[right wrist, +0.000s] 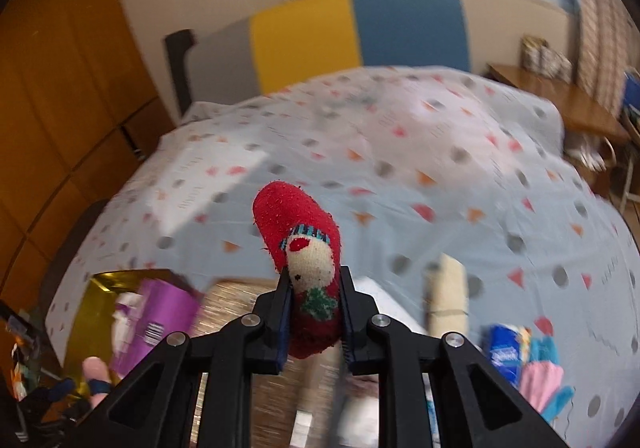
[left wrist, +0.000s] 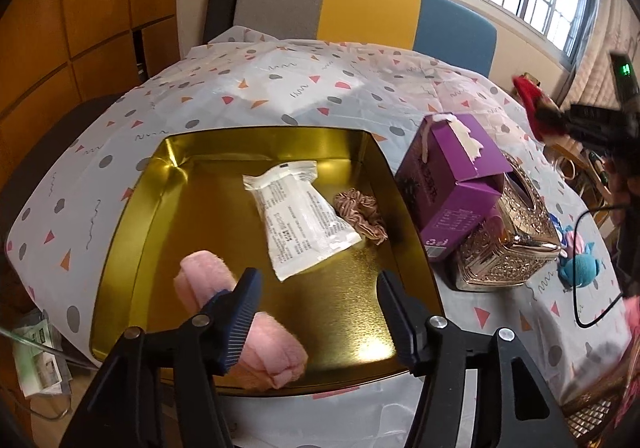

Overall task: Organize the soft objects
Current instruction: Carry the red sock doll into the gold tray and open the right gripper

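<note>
The left gripper (left wrist: 316,312) hangs over the near edge of the gold tin (left wrist: 132,232), its tongs apart and pressing on nothing. A rolled pink sock (left wrist: 256,332) lies in the tin's near corner, touching the left pad. Farther in the tin lie a white packet (left wrist: 300,216) and a scrunchie (left wrist: 360,216). The right gripper (right wrist: 316,312) is clamped on a red sock (right wrist: 304,244), held above the tablecloth (right wrist: 440,176) to the right of the tin.

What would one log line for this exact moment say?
left gripper: open, beside pink towel roll in gold tin tray | right gripper: shut on red snowman sock
</note>
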The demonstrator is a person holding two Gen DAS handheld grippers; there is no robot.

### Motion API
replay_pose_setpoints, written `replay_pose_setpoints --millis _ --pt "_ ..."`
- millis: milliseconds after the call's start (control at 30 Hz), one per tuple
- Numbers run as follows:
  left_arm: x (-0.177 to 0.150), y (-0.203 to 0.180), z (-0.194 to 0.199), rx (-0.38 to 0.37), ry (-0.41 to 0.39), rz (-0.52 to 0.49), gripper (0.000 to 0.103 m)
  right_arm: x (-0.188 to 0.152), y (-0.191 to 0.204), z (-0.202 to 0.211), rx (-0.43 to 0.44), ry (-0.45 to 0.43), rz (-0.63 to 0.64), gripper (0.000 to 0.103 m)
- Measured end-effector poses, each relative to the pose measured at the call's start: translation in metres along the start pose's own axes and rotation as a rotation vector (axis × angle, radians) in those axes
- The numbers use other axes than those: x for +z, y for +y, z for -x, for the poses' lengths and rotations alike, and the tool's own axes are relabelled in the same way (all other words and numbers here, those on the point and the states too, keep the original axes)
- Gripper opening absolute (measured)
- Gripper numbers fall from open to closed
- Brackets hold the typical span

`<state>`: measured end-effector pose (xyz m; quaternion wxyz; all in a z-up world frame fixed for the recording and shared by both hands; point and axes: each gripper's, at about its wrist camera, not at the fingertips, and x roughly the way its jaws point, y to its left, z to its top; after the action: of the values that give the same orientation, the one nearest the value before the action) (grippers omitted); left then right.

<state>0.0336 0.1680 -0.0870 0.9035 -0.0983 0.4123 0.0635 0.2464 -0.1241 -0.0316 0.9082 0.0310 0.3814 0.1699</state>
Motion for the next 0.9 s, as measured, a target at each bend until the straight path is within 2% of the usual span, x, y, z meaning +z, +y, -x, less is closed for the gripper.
replay_pose_setpoints --millis 267,500,700,900 --pt "-0.006 0.022 0.007 0.014 -0.011 0.04 0.066 0.011 0.109 0.003 0.13 -0.017 0.152 0.019" --pt "-0.01 0.04 0.007 0.021 -0.012 0.083 0.066 -0.028 0.196 0.005 0.251 0.048 0.341 0.019" --pt "-0.013 0.051 0.006 0.031 -0.012 0.107 0.066 -0.067 0.23 0.001 0.299 0.113 0.421 0.019" --pt "-0.016 0.063 0.003 0.048 -0.005 0.145 0.068 -0.102 0.235 -0.007 0.329 0.193 0.449 0.019"
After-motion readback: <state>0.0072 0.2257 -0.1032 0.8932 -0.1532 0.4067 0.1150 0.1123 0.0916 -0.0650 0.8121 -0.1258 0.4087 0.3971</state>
